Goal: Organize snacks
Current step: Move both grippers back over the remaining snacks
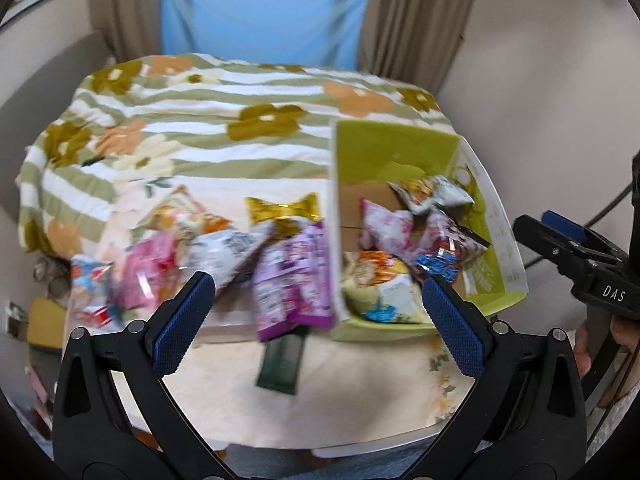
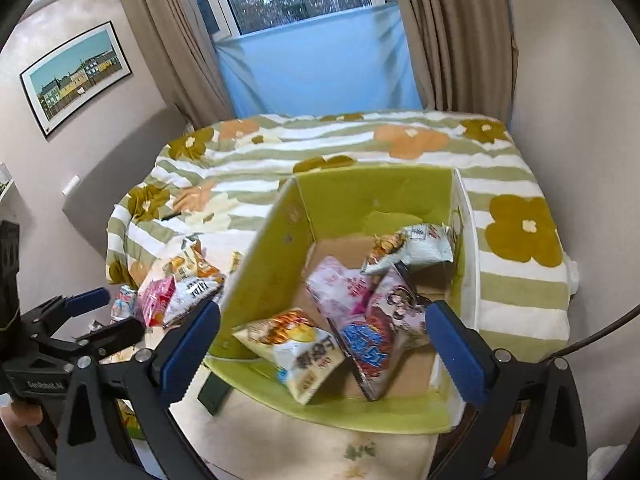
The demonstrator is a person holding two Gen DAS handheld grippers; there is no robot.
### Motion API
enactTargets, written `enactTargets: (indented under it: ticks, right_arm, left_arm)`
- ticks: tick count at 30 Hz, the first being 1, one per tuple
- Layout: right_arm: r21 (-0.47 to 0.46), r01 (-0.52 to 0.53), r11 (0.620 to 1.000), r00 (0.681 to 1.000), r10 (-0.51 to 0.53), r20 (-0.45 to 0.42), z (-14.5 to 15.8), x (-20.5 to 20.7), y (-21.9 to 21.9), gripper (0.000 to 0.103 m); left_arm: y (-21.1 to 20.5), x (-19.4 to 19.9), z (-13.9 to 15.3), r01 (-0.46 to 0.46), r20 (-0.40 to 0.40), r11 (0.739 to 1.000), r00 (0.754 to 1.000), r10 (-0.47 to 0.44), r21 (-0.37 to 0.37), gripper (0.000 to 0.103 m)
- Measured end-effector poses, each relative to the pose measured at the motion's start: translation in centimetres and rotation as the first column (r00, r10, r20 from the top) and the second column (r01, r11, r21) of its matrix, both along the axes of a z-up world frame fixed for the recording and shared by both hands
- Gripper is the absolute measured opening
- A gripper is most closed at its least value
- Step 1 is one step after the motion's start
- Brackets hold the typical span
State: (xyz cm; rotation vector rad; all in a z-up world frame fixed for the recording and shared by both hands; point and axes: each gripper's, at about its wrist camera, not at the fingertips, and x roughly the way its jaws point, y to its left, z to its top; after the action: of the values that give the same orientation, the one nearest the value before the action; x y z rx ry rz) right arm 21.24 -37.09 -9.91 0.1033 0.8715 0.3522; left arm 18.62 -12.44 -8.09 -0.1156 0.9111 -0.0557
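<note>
A green cardboard box (image 2: 372,188) stands open on the table and holds several snack bags, among them a pink one (image 2: 340,286) and a yellow-and-white one (image 2: 296,344). The box also shows in the left wrist view (image 1: 392,148). To its left lies a pile of loose snack bags: purple (image 1: 296,280), silver (image 1: 228,248), pink (image 1: 152,268), gold (image 1: 282,210). My left gripper (image 1: 318,312) is open and empty, above the table's near edge before the pile. My right gripper (image 2: 322,344) is open and empty, over the box's near side.
A dark green flat packet (image 1: 282,364) lies on the cream cloth near the front edge. A bed with a striped flowered blanket (image 2: 360,140) stands behind the table. Curtains and a window are at the back, walls on both sides.
</note>
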Motion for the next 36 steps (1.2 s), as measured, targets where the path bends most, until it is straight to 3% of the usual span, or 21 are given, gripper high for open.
enactTargets:
  ticks: [7,15,24,36]
  right_arm:
    - [-0.005,0.024,1.000,0.998,-0.024,0.059,1.7,-2.7,4.9,0.102]
    - [-0.014,0.099,0.995,0.992,-0.097,0.085,1.7,-6.7,12.6,0.102]
    - [0.025,0.159,0.987,0.987,-0.160,0.020,-0.6,-8.4,21.0,0.102]
    - [0.070,0.172,0.983,0.981,-0.164,-0.105,-6.5,-6.0,29.5,0.102]
  left_arm:
    - [8.1,-4.1,1.7,-0.087,0.084,0.996,0.993,0.083,0.035,0.102]
    - [18.1,-6.6,1.2,-0.090,0.075,0.995,0.993,0.087,0.033,0.102]
    - [28.2,-6.7,-3.5,-0.073,-0.005,0.997,0.997,0.072,-0.035,0.102]
    - [31.9,-2.7,-12.2,-0.018,-0.116,0.998,0.993,0.011,-0.055,0.097]
